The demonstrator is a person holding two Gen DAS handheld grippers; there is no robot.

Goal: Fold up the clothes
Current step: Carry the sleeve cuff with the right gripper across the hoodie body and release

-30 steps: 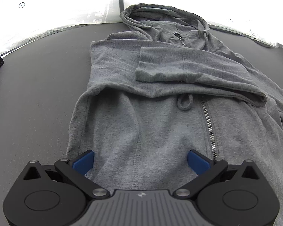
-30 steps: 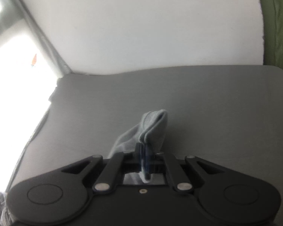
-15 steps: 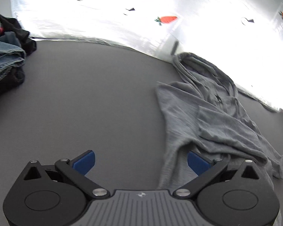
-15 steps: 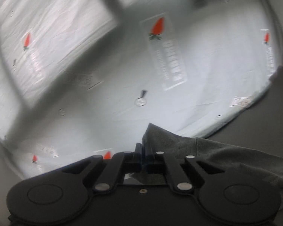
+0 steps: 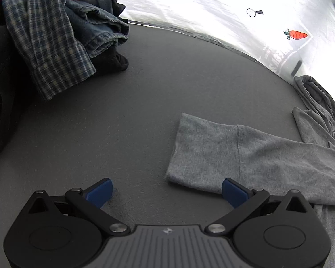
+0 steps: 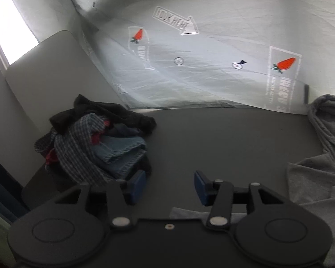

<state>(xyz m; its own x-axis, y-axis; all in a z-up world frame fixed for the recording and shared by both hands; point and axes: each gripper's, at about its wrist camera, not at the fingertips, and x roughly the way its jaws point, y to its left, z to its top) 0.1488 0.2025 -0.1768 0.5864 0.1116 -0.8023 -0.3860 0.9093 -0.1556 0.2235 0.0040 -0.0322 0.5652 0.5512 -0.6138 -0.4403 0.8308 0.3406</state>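
Note:
A grey zip hoodie point(image 5: 319, 134) lies on the dark grey table point(image 5: 145, 102) at the right. One sleeve point(image 5: 212, 154) stretches flat to the left, its cuff end just ahead of my left gripper point(image 5: 166, 192), which is open and empty low over the table. In the right wrist view the hoodie point(image 6: 319, 178) lies at the right and a bit of the sleeve point(image 6: 183, 213) shows under my right gripper point(image 6: 169, 185), which is open and empty above it.
A heap of clothes, with a plaid shirt point(image 5: 49, 44), jeans point(image 5: 98, 29) and dark items, sits at the table's far left; it also shows in the right wrist view point(image 6: 96, 143). A white sheet with carrot prints point(image 5: 297, 34) hangs behind the table.
My right gripper carried the sleeve leftward across the hoodie, opened and let it go flat on the table. My left gripper swung left from the hoodie's hem, staying open.

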